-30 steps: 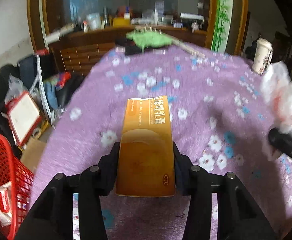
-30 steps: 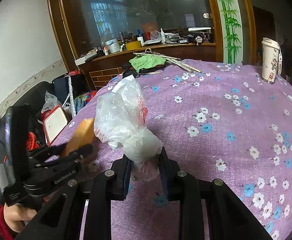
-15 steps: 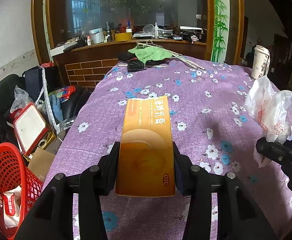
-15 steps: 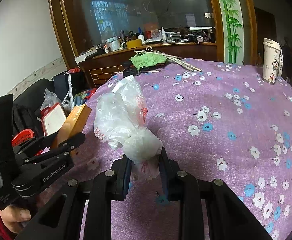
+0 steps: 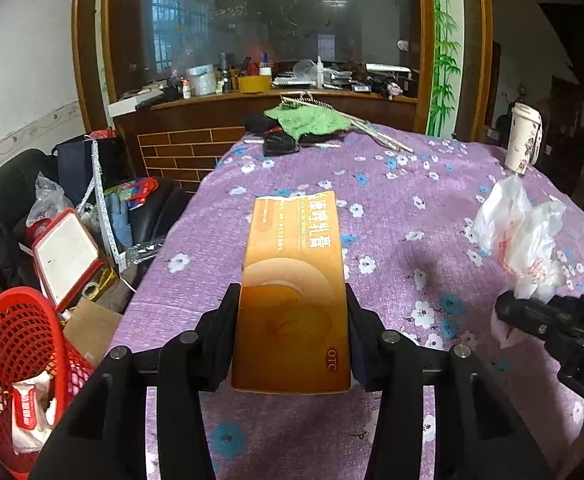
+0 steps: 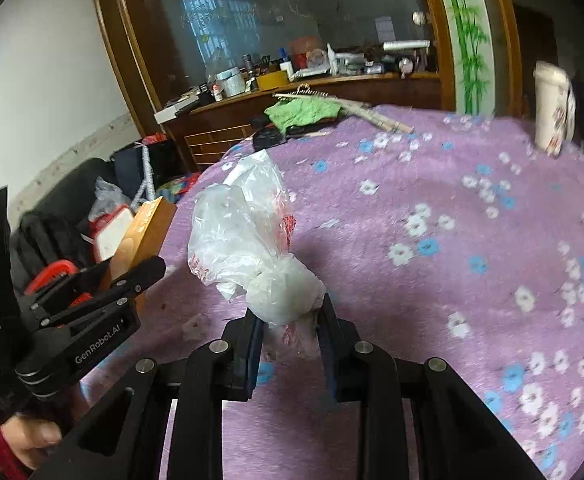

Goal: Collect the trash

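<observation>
Two pieces of trash are being carried at once above the counter (image 5: 412, 184), which is covered in a soft purple cloth (image 6: 432, 208) printed with white and blue flowers. The left gripper (image 5: 292, 320) is being kept clamped on an orange box (image 5: 294, 280), a flat, stiff cardboard carton with a glossy face, pinched across its narrow sides near the back end so that its long body is sticking straight out ahead. The right gripper (image 6: 289, 320) is being kept closed on a plastic bag (image 6: 247, 240), thin, crinkled and translucent white with red print, seized at its bunched neck so the loose part is billowing upward. Both are being held clear of the cloth, presumably for carrying. A red basket (image 5: 15, 344) of open plastic mesh is being shown low at the left, beside the counter's edge, with a wrapper already lying inside; it is judged the likely drop point. A tall paper cup (image 5: 524, 138) is standing upright at the far right edge.
</observation>
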The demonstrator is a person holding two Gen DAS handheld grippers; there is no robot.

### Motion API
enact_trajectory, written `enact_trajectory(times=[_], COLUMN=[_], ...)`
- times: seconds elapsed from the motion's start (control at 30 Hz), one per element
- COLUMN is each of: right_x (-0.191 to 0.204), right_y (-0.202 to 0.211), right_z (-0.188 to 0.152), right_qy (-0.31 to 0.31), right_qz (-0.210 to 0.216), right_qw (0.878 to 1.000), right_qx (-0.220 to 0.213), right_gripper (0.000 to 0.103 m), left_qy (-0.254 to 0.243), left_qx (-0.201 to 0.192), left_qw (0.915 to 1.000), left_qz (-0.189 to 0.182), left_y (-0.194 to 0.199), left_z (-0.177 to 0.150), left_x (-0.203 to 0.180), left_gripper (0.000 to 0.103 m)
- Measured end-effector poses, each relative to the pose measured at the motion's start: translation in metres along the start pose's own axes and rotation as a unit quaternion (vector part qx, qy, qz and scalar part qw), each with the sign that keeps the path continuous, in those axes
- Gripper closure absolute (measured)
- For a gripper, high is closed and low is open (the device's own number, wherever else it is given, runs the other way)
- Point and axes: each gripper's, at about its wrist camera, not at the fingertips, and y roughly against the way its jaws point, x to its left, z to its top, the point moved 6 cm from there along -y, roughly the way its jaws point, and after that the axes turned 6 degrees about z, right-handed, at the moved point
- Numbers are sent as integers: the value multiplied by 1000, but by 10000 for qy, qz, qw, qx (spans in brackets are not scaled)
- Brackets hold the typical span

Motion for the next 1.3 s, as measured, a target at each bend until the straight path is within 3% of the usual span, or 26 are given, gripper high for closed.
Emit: enact_trajectory(times=[0.37, 0.6, 0.87, 1.07, 1.27, 1.3], right_x=[40, 97, 184, 247, 302, 308], right_y=[15, 7, -29, -62, -104, -112], right_z=[-3, -4, -4, -10, -19, -20], right_qy=[137, 541, 967, 1329, 1425, 1449], right_qz=[245, 579, 1220, 1541, 1853, 1811], right_qw=[9996, 9963, 9849, 9724, 9601, 9600], right_qx=[81, 327, 758, 1143, 1537, 1566], right_gripper=[75, 75, 75, 74, 73, 71], left_qy=[59, 403, 891, 1418, 1740, 1764], left_qx=[-250, -244, -198, 83, 272, 292], left_qw=[9996, 9983, 9925, 9833, 9766, 9764], left_qz=[106, 338, 813, 1142, 1237, 1216], left_y=[59, 83, 95, 87, 76, 76], left_z=[1, -8, -25, -53, -68, -70], left_x=[36, 94, 180, 253, 290, 293], left_gripper=[58, 57, 57, 57, 57, 51])
